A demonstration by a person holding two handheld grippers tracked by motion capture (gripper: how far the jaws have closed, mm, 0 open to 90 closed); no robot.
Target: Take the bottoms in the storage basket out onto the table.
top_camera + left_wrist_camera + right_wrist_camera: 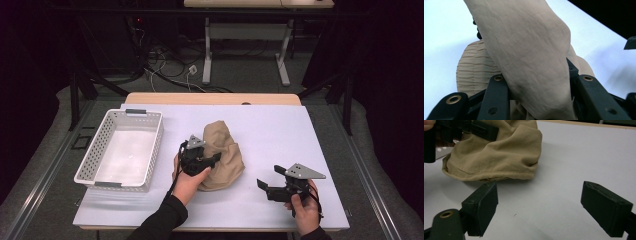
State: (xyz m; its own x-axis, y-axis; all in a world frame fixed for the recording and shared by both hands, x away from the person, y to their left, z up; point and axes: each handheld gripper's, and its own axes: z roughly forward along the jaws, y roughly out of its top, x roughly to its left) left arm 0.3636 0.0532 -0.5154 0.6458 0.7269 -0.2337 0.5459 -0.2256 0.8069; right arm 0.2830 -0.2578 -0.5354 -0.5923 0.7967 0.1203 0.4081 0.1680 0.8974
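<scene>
as the crumpled tan cotton garment (220, 155) lay heaped near the middle of the white table sheet (280, 130), just to the right of the white perforated plastic basket (107, 131), we judged it a light, limp thing that would sag and trail from any single grip. our left gripper (210, 159) sat at the heap's left flank, and in the left gripper view a thick fold of the cloth (529, 57) ran up between its black jaws, which stood pressed in on that fold from both sides, so we took it to be pinching the fabric. the gathered, elasticated band (472, 72) showed below that fold and struck us as the firmest part to grasp, since a bunched seam slips less than a loose flat panel. our right gripper (270, 179) rested well apart from the garment at the near right of the sheet, its jaws spread wide with nothing between them, and in the right gripper view the hem of the heap (496, 176) lay just ahead of them. the basket held nothing that we could see, its pale floor bare, and we judged it roomy enough to take the whole bundle if the cloth were lifted clear of its rim.
</scene>
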